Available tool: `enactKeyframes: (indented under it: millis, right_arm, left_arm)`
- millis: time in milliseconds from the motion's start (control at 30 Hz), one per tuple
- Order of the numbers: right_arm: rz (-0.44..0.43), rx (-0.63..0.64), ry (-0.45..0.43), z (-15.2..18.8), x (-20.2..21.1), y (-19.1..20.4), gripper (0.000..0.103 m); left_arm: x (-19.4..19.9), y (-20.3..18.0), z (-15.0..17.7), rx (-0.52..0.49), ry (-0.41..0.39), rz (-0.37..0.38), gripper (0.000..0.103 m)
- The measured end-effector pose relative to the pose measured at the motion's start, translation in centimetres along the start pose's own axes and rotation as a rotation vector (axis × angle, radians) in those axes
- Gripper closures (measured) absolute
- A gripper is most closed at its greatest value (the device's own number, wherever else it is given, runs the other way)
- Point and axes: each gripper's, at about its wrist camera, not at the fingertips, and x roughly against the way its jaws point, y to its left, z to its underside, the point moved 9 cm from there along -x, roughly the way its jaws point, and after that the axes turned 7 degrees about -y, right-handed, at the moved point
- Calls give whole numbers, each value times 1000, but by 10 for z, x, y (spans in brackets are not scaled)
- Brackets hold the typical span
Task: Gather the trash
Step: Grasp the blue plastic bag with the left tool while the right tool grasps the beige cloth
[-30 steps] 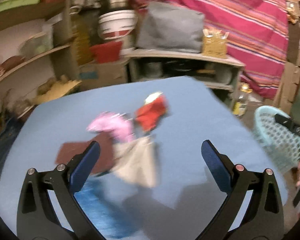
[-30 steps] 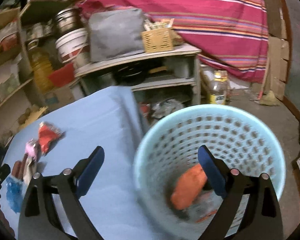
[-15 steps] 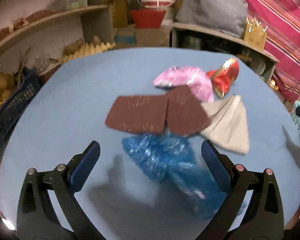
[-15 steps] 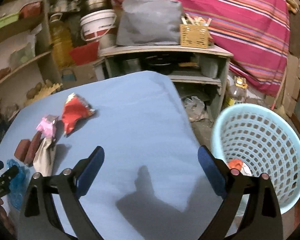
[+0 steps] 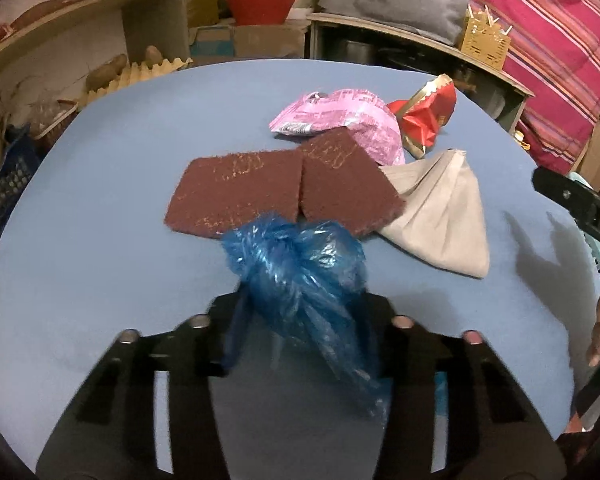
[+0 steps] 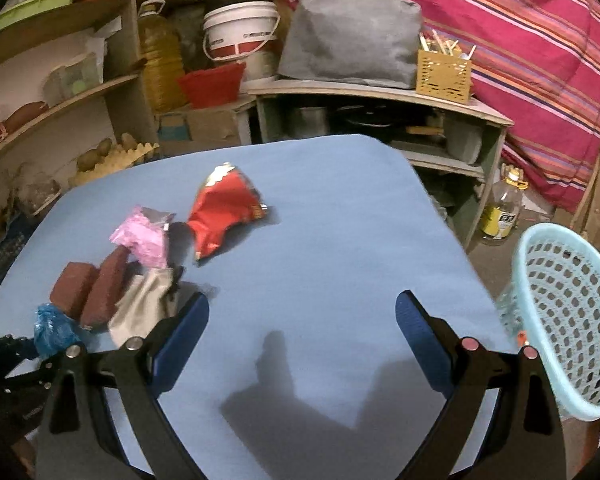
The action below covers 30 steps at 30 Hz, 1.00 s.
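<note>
My left gripper [image 5: 300, 320] is shut on a crumpled blue plastic bag [image 5: 300, 272] at the near side of the blue table [image 5: 100, 272]. Beyond it lie two brown scouring pads [image 5: 236, 196], a pink wrapper [image 5: 340, 116], a red snack packet [image 5: 424, 116] and a grey folded pouch [image 5: 440, 216]. In the right wrist view my right gripper [image 6: 302, 340] is open and empty above the table, with the blue bag [image 6: 54, 330], pads [image 6: 88, 292], pink wrapper [image 6: 144, 236], red packet [image 6: 220, 212] and grey pouch [image 6: 144, 304] to its left. A light blue trash basket [image 6: 560, 320] stands past the table's right edge.
Shelves with potatoes, egg trays and containers [image 6: 80, 92] stand behind and left of the table. A low shelf [image 6: 380, 96] with a grey bag, white bucket and yellow basket is behind. An oil bottle [image 6: 500, 212] stands on the floor. A striped cloth [image 6: 520, 40] hangs at right.
My left gripper moved in on the blue bag and closed on it. My right gripper swung from over the basket back above the table, still open.
</note>
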Motion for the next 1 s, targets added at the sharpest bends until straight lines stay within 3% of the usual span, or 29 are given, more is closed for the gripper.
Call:
enactKeyframes:
  millis: [300, 533, 767, 800, 833, 1000]
  right_arm:
    - [-42, 76, 14, 10, -5, 42, 11]
    - [-57, 87, 60, 17, -17, 64, 11]
    - [-82, 98, 132, 27, -30, 82, 12]
    - [-92, 108, 145, 29, -32, 86, 17]
    - [-102, 115, 153, 30, -34, 88, 30]
    - [-179, 128, 168, 34, -32, 98, 60]
  left_arm:
    - [27, 37, -25, 6, -100, -58, 68]
    - [42, 82, -56, 91, -191, -109, 68]
    - [47, 91, -73, 135, -241, -113, 68]
    - [47, 90, -73, 142, -243, -107, 68]
    - [47, 89, -74, 147, -244, -102, 68]
    - [44, 78, -74, 129, -247, -103, 68]
